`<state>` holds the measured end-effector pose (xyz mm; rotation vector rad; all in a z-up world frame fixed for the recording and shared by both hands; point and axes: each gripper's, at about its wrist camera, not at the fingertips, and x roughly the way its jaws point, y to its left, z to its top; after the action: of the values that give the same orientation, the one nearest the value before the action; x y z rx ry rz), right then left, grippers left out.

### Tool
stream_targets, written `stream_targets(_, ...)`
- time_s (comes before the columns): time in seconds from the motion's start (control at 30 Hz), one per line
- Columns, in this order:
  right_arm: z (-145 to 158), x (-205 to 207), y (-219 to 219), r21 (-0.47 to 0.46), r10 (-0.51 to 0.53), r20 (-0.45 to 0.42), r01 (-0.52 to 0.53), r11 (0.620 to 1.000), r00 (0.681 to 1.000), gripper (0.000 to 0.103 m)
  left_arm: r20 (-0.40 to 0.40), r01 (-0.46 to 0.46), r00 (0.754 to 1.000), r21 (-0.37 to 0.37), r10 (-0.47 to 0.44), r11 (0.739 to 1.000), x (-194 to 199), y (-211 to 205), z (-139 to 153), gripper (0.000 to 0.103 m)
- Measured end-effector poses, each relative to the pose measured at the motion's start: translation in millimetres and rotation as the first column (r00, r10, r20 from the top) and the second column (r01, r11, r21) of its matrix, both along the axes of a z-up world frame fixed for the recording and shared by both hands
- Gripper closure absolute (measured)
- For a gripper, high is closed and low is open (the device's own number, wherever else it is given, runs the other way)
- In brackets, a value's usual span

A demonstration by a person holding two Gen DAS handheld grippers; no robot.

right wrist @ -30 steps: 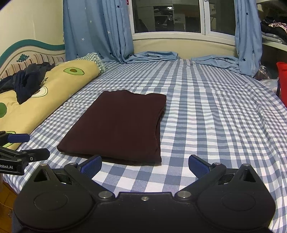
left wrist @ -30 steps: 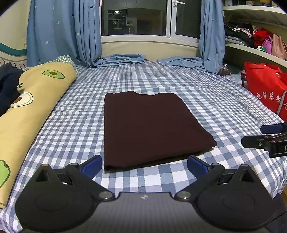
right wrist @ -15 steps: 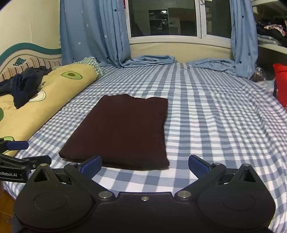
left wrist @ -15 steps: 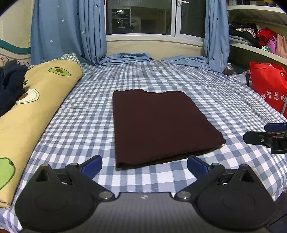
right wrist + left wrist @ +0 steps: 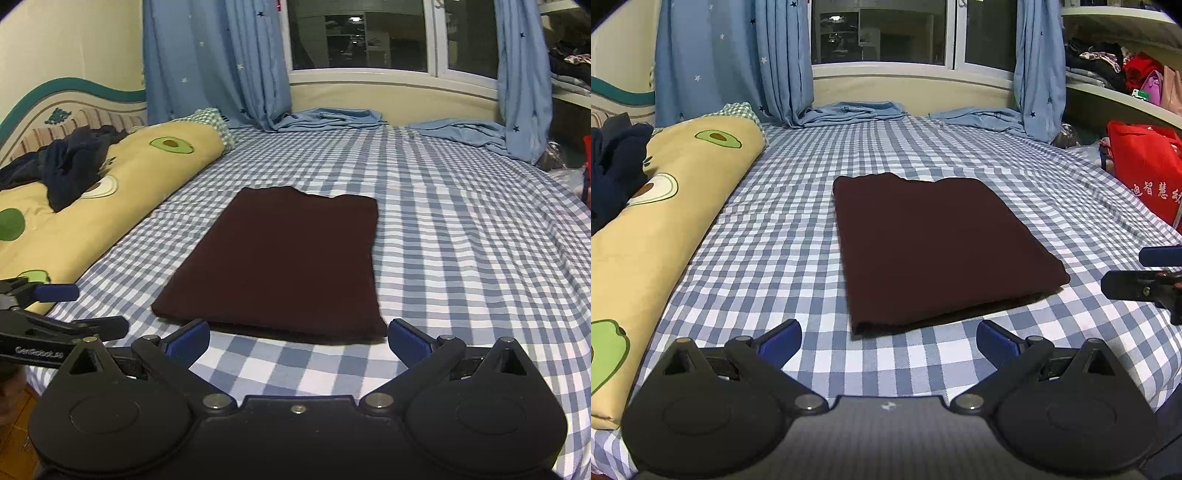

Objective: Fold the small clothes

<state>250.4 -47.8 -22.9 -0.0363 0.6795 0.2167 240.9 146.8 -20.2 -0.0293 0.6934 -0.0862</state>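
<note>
A dark maroon garment (image 5: 938, 247) lies folded into a flat rectangle on the blue-and-white checked bed (image 5: 798, 229); the right wrist view shows the garment (image 5: 280, 262) from its other side. My left gripper (image 5: 888, 339) is open, empty, just short of the garment's near edge. My right gripper (image 5: 298, 341) is open too, hovering at the near edge with nothing between its fingers. Each gripper shows in the other's view: the right gripper (image 5: 1141, 273) at the right margin, the left gripper (image 5: 66, 310) at the left margin.
A long yellow avocado-print bolster (image 5: 661, 221) lies along the left side with dark clothes (image 5: 74, 162) piled on it. A red bag (image 5: 1145, 173) stands at the right. Blue curtains (image 5: 214, 62) and their ends (image 5: 328, 118) pool by the window; shelves (image 5: 1119, 74) hold clothes.
Both grippers have drifted slightly, so the garment sits a little more to the right in the left view and more central in the right view. The garment has not moved.
</note>
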Motion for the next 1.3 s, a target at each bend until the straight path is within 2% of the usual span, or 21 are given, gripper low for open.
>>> stream_targets(0.33,-4,-6,13,-0.025,0.030,-0.014,-0.030,0.999,0.999,0.001,0.005,-0.010,1.000,-0.001,0.010,1.000,-2,6,2,0.001)
stream_targets(1.3,8,-14,7,-0.022,0.040,0.015,-0.039,0.999,0.999,0.001,0.008,0.021,1.000,0.015,-0.021,1.000,-7,-9,10,0.001)
